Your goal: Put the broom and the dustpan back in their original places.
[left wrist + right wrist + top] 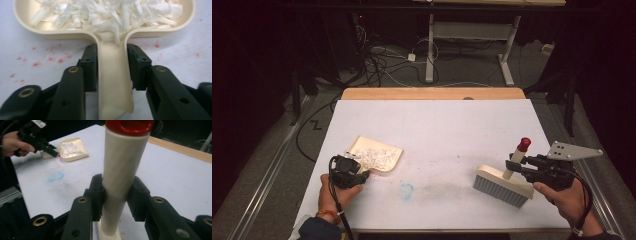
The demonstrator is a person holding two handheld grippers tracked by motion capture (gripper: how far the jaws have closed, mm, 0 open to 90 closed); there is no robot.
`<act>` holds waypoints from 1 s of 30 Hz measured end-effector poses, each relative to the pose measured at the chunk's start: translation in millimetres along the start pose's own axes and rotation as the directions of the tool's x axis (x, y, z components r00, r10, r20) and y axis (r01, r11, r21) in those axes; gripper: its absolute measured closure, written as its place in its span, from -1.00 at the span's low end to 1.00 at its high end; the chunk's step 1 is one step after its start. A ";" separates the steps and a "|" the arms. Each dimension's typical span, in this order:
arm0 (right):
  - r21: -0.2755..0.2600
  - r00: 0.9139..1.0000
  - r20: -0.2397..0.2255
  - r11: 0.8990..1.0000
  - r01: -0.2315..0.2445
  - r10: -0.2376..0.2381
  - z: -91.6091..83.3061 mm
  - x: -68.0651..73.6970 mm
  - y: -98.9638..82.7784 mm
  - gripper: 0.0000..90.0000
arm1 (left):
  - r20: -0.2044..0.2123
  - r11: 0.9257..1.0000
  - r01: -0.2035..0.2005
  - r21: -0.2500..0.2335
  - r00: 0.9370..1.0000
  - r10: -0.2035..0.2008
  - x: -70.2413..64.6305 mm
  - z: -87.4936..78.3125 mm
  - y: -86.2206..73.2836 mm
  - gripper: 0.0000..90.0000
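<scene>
A cream dustpan (379, 154) heaped with white shreds (107, 15) lies flat on the white table at the left. My left gripper (361, 175) is shut on the dustpan's handle (113, 82), its pads pressed against both sides. At the right, a cream hand brush (502, 186) with grey bristles rests on the table, its handle (122, 170) pointing up and ending in a red cap (524, 144). My right gripper (515, 165) is shut on that handle, low down near the brush's back. Off in the right gripper view are the dustpan (72, 150) and the left gripper (37, 141).
A blue ring mark (406, 190) and a grey smudge (442, 187) stain the table between the two tools. Red specks (50, 58) dot the surface near the dustpan. The table's wooden far edge (432, 93) faces a floor with cables and another table's legs (430, 50).
</scene>
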State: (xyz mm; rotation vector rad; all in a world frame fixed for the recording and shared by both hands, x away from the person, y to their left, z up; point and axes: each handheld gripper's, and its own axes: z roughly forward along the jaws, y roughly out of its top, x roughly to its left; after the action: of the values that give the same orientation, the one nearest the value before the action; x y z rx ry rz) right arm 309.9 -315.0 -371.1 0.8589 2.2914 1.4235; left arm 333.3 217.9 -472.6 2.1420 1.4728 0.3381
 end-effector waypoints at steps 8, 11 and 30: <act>0.025 0.996 0.088 0.999 -0.037 0.035 23.7 -25.0 9.3 0.41 | 0.045 0.999 -0.046 -0.026 0.998 0.048 -23.0 -2.0 -0.2 -0.01; 0.037 0.991 0.119 0.998 -0.058 0.054 36.0 -33.4 13.0 0.38 | 0.060 0.994 -0.088 -0.061 0.994 0.092 -28.5 -5.8 -3.0 -0.07; 0.122 0.946 0.323 0.990 -0.075 0.031 110.8 -67.3 28.4 0.24 | -0.038 0.913 -0.236 -0.332 0.971 0.237 -36.8 -26.9 -38.5 -0.53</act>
State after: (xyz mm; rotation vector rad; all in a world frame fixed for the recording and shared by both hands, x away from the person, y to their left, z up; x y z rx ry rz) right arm 431.6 -270.6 -400.1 1.1101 2.1439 1.0655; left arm 276.0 201.9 -467.9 2.0371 1.0618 0.6251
